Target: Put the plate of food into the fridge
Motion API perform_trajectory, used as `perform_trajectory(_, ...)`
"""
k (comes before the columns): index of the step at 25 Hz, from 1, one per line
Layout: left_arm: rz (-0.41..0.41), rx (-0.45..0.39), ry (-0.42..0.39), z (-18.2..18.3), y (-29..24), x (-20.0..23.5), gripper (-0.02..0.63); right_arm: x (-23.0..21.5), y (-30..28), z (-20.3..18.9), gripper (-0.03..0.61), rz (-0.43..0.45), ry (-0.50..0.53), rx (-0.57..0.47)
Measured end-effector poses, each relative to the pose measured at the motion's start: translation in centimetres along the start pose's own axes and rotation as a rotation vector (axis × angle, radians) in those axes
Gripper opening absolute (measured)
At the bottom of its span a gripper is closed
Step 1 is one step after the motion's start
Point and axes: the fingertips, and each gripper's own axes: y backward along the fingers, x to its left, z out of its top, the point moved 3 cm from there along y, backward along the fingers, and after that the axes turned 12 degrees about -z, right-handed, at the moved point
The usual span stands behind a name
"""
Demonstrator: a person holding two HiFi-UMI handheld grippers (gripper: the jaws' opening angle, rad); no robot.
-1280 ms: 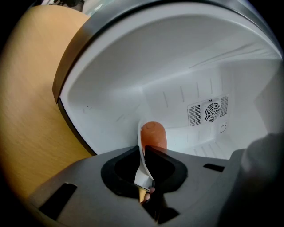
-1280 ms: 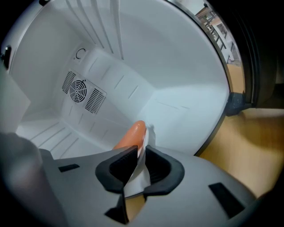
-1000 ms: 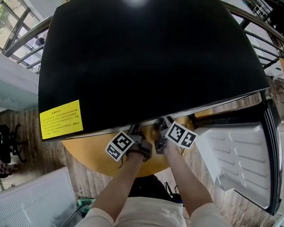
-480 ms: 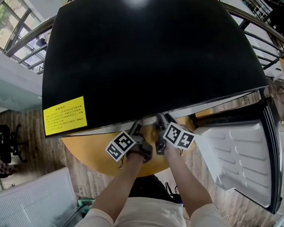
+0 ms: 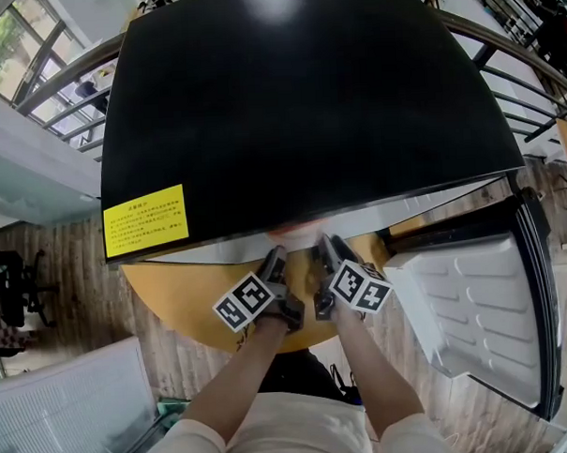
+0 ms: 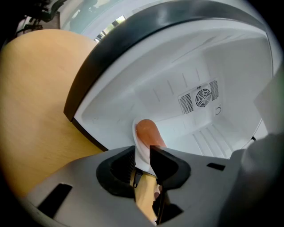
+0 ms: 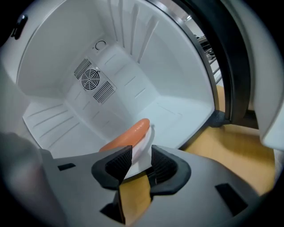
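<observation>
A white plate [image 6: 141, 153] carries an orange-red sausage [image 6: 148, 132] and sits at the mouth of the open fridge [image 6: 195, 80]. My left gripper [image 6: 142, 158] is shut on the plate's near rim. My right gripper [image 7: 142, 160] is shut on the same plate [image 7: 143, 150], with the sausage [image 7: 126, 135] lying just beyond its jaws. In the head view both grippers, left [image 5: 277, 259] and right [image 5: 324, 247], reach side by side under the black fridge top [image 5: 306, 107]. Only a sliver of the plate [image 5: 293, 233] shows there.
The fridge stands on a round wooden table [image 5: 179, 296]. Its door [image 5: 484, 306] hangs open at the right, white inner liner facing up. The white cavity has a fan grille [image 7: 91, 82] on its back wall. A metal railing [image 5: 52, 71] runs behind.
The fridge's front edge now sits higher in the head view, so more of both grippers' jaws shows. Both grippers keep hold of the plate.
</observation>
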Motion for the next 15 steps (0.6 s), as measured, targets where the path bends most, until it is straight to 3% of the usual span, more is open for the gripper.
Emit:
perform_trajectory(4,-0.021,0.064,-0.089,-0.3,1.5,-1.1,0.110,0.2,1.6,-0.3,0.130,-0.009,0.025,-0.010)
perform_trajectory(9,-0.038,0.171,-0.286,-0.1,3.6,-2.1,0.071,0.7,4.1,-0.3,0.121,0.002,0.102,-0.030)
perform_trajectory(15,-0.100,0.218,-0.455,1.0,6.2,-5.1,0.034,2.5,8.2,-0.2,0.055,0.046,0.166,-0.066)
